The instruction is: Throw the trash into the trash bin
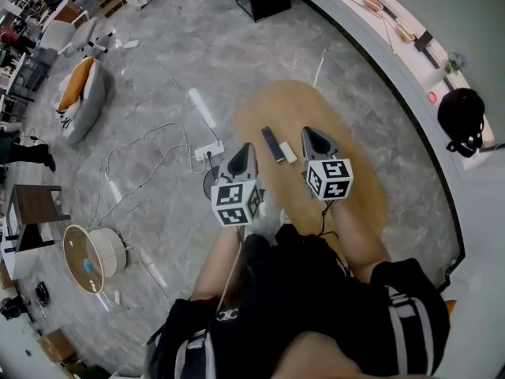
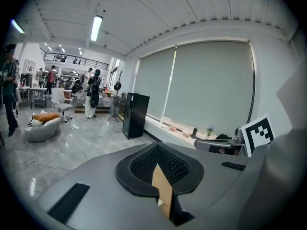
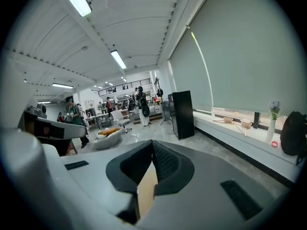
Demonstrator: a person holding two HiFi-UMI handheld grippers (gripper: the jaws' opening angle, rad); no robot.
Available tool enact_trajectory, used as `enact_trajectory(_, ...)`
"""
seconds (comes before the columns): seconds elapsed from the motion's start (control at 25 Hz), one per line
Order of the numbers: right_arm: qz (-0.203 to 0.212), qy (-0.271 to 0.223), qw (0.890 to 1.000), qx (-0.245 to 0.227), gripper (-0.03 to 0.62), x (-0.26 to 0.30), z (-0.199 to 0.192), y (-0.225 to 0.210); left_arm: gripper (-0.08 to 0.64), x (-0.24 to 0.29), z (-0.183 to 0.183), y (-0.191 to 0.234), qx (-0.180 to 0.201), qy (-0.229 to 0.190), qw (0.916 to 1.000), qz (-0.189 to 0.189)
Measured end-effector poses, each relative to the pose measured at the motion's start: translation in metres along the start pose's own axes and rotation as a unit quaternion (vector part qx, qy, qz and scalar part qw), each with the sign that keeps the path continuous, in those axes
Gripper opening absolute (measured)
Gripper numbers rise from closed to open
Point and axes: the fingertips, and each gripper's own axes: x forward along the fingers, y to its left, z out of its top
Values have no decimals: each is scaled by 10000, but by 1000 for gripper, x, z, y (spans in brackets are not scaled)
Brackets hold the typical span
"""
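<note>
Grey stone floor (image 1: pixel 237 46) lies below you, and on it stands an oval wooden table (image 1: pixel 284 109), just in front of your knees. On the table lies a dark remote control (image 1: pixel 272 144), and just beside it, at its right, a small white object (image 1: pixel 289 153), too small to tell what it is. You hold the left gripper (image 1: pixel 246 147) above the left edge of the table and the right gripper (image 1: pixel 309 133) above the table, near the small white object. Both grippers have their jaws pressed together, with nothing between them. A round white container (image 1: pixel 95 257) with a wooden top stands on the floor far at your left.
</note>
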Motion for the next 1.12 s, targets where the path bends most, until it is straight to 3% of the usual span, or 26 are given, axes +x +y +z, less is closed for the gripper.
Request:
enact_trajectory(0.12, 104, 292, 9995, -88, 12, 18, -29, 1, 12, 15, -23, 3, -152, 196, 9997, -44)
enact_trajectory(0.4, 334, 1380, 9892, -365, 106, 63, -126, -8, 12, 46, -85, 15, -385, 682, 9969, -92)
enact_trajectory(0.88, 375, 2645, 9626, -461, 117, 132, -322, -39, 12, 104, -272, 65, -643, 1620, 9847, -28)
enact_trajectory(1.12, 367, 3005, 9523, -382, 139, 165, -396, -51, 12, 124, -339, 87, -690, 1812, 9810, 27)
